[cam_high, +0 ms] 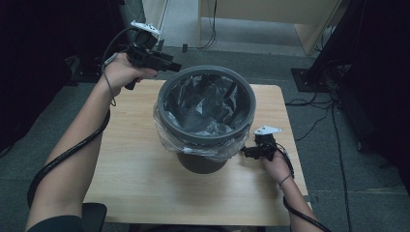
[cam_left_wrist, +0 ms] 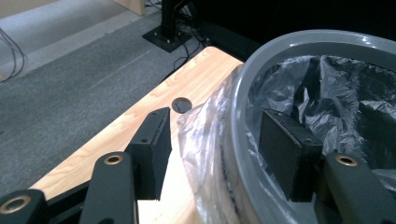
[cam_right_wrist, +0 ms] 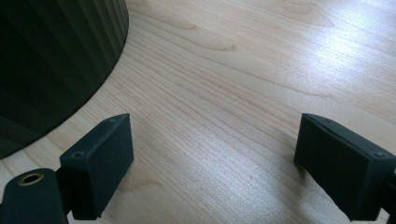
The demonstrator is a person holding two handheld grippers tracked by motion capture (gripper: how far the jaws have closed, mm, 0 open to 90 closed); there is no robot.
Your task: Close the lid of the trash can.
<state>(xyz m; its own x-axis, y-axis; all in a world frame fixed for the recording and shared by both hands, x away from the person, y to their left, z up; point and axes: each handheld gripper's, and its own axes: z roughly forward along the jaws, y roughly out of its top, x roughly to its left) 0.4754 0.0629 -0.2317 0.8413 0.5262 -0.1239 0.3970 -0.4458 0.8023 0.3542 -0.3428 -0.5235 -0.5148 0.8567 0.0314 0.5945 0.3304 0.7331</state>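
Note:
A dark bin [cam_high: 208, 70] with a grey rim stands at the middle of the wooden table [cam_high: 135, 159], lined with a thin plastic bag [cam_high: 203, 104] whose edge folds out over the rim. My left gripper [cam_high: 174, 66] is at the bin's far left edge. In the left gripper view its jaws [cam_left_wrist: 215, 140] straddle the rim [cam_left_wrist: 238, 116] and the bag's overhang [cam_left_wrist: 201, 135], one pad outside and one inside, with gaps on both sides. My right gripper [cam_high: 244, 152] sits low beside the bin's base on the right, open over bare wood [cam_right_wrist: 212, 154], the ribbed bin wall [cam_right_wrist: 51, 60] at its left.
A round cable hole [cam_left_wrist: 181, 105] lies in the table's corner past the left gripper. Grey carpet surrounds the table. A black stand base [cam_left_wrist: 168, 35] and cables [cam_high: 314, 111] lie on the floor, and pale wooden furniture [cam_high: 270, 14] stands at the back.

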